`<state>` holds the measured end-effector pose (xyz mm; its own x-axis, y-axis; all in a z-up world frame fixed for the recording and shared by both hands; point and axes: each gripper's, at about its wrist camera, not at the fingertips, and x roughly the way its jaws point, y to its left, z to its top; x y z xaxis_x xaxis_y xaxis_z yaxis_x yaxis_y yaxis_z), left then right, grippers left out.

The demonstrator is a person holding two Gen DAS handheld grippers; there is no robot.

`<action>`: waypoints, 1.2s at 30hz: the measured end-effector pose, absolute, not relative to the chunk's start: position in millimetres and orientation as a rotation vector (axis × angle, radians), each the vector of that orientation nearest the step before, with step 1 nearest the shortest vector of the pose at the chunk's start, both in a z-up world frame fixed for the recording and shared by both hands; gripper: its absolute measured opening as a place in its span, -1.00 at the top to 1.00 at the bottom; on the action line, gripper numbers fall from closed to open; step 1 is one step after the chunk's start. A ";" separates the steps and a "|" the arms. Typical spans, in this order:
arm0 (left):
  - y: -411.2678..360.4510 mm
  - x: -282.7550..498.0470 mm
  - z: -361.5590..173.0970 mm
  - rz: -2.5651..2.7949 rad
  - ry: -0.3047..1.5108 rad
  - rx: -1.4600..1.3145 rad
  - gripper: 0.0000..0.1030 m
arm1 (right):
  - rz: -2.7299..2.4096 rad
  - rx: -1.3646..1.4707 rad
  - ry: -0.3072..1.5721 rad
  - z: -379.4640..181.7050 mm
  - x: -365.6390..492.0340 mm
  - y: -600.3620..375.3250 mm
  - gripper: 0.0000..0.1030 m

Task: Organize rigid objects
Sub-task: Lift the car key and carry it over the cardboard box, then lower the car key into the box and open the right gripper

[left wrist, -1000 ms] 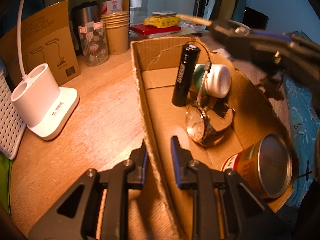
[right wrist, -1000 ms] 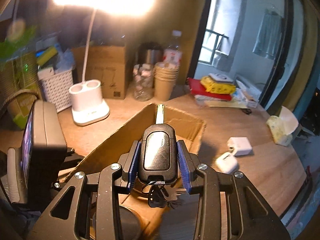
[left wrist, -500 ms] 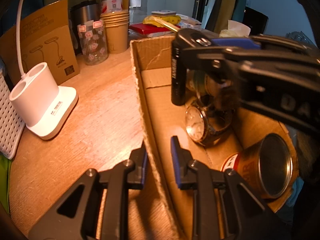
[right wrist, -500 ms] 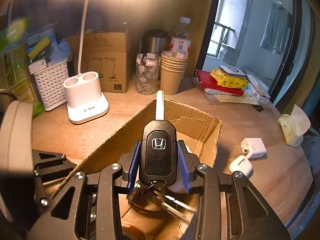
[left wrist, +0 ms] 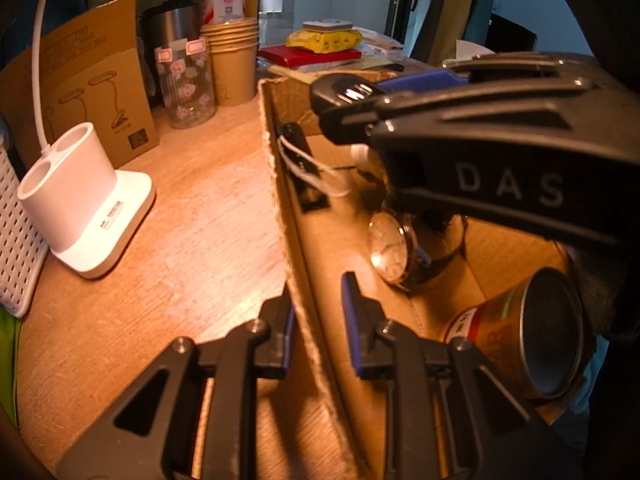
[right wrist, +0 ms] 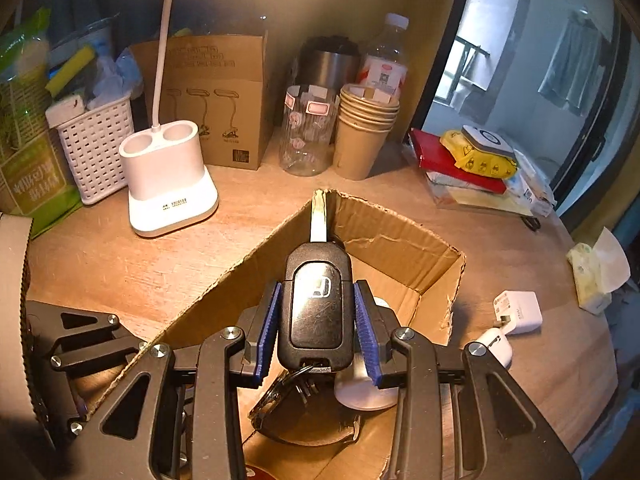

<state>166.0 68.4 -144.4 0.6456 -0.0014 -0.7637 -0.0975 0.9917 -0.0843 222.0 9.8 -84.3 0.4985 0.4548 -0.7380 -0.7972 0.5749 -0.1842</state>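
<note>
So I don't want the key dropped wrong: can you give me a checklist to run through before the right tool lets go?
1. Car key gripped between the right tool pads: ok.
2. Key positioned over the cardboard box opening: ok.
3. Left tool steadying the box wall, one finger on each side: ok; firmness of the clamp: cannot tell.
4. Landing spot below the key clear: not ok; the watch and a white bottle lie beneath.
5. Key ring hanging free of the tool: cannot tell.
6. Can lying away from the drop spot: ok.
</note>
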 end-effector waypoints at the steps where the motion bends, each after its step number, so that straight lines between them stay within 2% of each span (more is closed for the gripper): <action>1: 68.3 165.9 -144.3 0.055 0.868 -0.122 0.58 | 0.805 -0.554 0.696 -84.3 222.4 9.1 0.26; 36: 71.7 167.4 -143.5 0.063 0.866 -0.120 0.58 | 0.797 -0.507 0.677 -67.0 209.4 -17.9 0.26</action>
<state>167.4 71.7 -143.5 0.6468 0.0064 -0.7626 -0.1039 0.9914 -0.0798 209.4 -17.9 -67.0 0.5123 0.4764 -0.7145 -0.7824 0.6020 -0.1596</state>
